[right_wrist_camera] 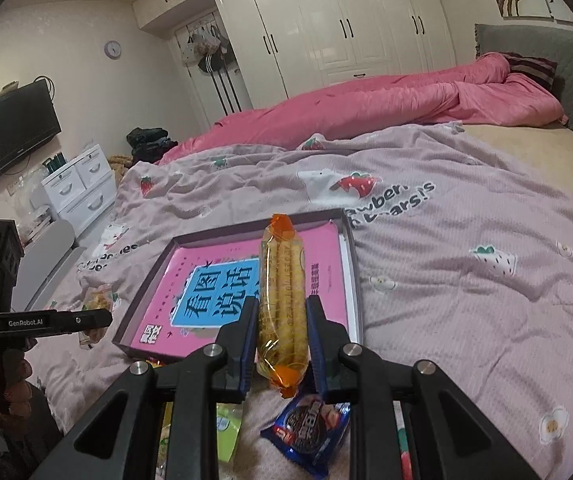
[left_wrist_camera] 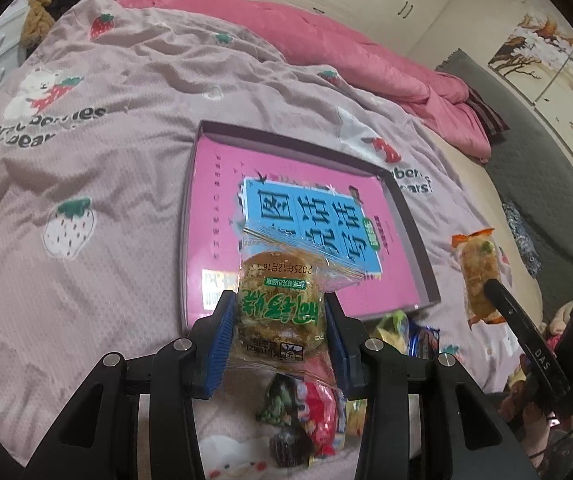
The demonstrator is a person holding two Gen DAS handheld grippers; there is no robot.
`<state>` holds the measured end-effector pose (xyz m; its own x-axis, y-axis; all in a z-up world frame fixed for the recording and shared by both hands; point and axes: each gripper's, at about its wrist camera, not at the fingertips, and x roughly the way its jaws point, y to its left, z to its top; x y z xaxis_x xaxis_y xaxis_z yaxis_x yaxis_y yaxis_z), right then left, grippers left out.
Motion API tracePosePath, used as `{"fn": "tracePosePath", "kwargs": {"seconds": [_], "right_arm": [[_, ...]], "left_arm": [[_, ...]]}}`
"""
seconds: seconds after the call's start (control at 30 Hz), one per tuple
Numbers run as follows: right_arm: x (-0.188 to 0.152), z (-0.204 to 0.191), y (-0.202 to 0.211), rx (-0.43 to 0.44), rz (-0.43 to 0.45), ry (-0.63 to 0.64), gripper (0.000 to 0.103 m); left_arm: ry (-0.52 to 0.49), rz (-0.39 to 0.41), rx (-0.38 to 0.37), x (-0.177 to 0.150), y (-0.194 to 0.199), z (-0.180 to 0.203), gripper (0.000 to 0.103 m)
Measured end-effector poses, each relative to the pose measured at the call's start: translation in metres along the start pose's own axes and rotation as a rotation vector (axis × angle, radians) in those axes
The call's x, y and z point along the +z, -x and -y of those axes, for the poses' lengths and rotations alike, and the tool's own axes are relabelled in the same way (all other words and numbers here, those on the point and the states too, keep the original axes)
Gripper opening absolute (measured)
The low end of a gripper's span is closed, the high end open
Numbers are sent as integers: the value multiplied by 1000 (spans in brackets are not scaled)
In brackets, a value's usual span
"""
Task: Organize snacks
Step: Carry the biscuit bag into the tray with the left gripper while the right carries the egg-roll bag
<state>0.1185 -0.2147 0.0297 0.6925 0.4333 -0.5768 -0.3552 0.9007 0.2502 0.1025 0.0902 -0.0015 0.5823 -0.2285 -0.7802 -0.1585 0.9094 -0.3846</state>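
A: If we squeeze hard, the left tongs (left_wrist_camera: 278,316) crush the cake pack (left_wrist_camera: 276,300) they hold, at the pink box's (left_wrist_camera: 406,216) near edge.

B: And our right tongs (right_wrist_camera: 281,328) clamp the egg-roll pack (right_wrist_camera: 282,292) there too; its slippery wrap may slide out.

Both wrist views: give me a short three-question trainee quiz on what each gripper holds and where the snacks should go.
1. True or false: the left gripper is empty.
2. What does the right gripper hold? A) blue cookie pack B) orange-ended egg roll pack C) nothing
3. Fill in: the pink tray holds ___ snacks.

Key: 1 false, it clamps a round cake packet; 2 B; 3 no.
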Motion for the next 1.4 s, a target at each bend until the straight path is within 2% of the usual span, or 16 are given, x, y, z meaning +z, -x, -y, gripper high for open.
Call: {"fn": "tracePosePath", "kwargs": {"seconds": [0.53,0.73,0.97,1.17,1.4], "right_arm": [[13,9,-20,-6,7,5,24],[15,13,-32,-9,-11,-2,24],[15,20,-47,-22,-33,-8,24],[11,23,-69,-42,-81,1,24],[3,27,-88,-62,-139,-6,24]], "left_arm": [[-5,44,42,30,-22,6,44],[-13,27,51,32,-39,8,44],[-49,11,111,30,-58,8,44],[-53,-11,161,30,-72,-1,44],[-51,-43,187,26,-82,-8,44]]}}
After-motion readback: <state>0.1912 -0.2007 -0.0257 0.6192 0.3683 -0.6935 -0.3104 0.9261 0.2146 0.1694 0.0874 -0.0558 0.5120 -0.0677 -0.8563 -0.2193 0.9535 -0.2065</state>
